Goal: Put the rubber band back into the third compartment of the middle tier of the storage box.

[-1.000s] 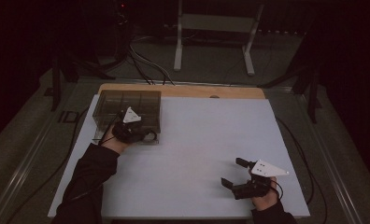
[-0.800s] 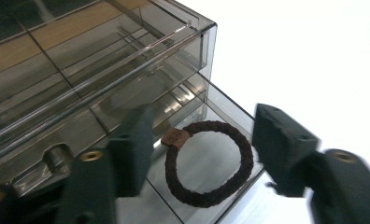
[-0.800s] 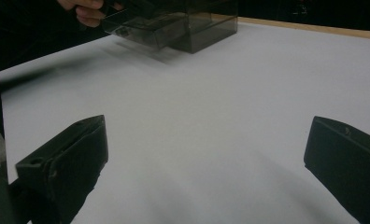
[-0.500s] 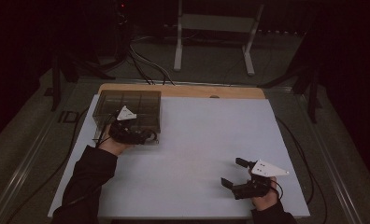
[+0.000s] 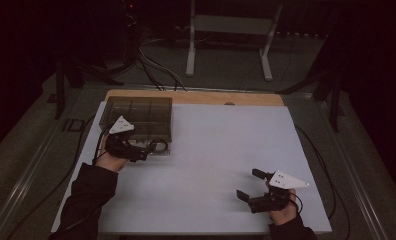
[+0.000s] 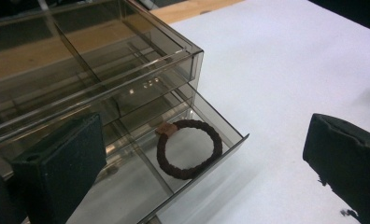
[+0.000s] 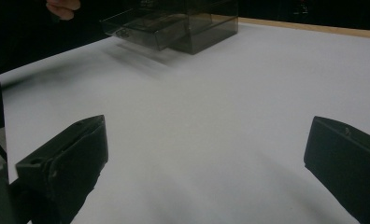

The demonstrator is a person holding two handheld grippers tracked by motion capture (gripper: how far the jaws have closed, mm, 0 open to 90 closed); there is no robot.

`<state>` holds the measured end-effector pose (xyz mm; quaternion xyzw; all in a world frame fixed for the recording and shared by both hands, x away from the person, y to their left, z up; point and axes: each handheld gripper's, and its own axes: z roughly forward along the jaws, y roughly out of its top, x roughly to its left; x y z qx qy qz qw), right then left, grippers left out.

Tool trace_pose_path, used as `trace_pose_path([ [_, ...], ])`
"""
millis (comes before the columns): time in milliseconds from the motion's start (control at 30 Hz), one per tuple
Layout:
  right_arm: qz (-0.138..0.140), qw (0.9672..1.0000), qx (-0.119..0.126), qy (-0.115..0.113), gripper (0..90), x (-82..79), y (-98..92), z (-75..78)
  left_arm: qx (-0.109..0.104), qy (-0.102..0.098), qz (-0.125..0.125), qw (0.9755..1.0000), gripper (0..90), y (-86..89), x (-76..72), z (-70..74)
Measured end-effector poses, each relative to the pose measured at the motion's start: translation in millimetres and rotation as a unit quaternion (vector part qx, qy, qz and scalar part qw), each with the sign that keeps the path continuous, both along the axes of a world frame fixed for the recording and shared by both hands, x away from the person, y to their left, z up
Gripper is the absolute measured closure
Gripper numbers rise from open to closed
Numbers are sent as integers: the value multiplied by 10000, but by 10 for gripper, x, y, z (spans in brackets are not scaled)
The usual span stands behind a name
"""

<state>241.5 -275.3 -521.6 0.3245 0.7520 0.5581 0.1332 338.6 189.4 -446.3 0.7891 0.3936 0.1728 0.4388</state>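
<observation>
A smoked clear drawer box (image 5: 138, 117) stands at the far left corner of the white table (image 5: 211, 150), against the wooden strip (image 5: 196, 97) along the far edge. Its lower drawer (image 6: 183, 182) is pulled out toward the near side. A dark brown hair tie (image 6: 188, 149) with a small tan tag lies flat in the end compartment of that drawer, just inside the front wall.

The left gripper (image 5: 151, 148) is held level just in front of the open drawer, near the left edge of the table. Its jaws have just been opening and now stand wide apart, with nothing between them; the hair tie lies beyond them, untouched.

The right gripper (image 5: 250, 185) rests near the near right corner of the table, well apart from the box. Its jaws also stand wide and hold nothing; bare table lies between them.
</observation>
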Motion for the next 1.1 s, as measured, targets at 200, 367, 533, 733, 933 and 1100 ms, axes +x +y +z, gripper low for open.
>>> trace_pose_path([
  [200, -1, 10000, 0, -1, 0, 15, 0, -1, -200, -142, 21, 9997, 3, 165, -105, 26],
  [367, 4, 10000, -8, -11, 0, 13, 2, 1, -301, -152, 20, 9994, 3, 285, -188, 30],
  [533, 0, 10000, -1, 5, 0, 17, 5, 0, -386, -224, 3, 9990, 3, 377, -274, 12],
  [733, 7, 10000, -14, 20, 0, 13, 7, -1, -473, -189, 101, 9987, 4, 478, -386, -30],
  [933, 21, 10000, -31, 0, 0, 9, 16, 2, -490, -136, 87, 9987, 4, 544, -492, -107],
  [1100, 19, 10000, -26, -5, 0, 3, 16, 7, -528, -130, 123, 9984, 4, 554, -526, -172],
])
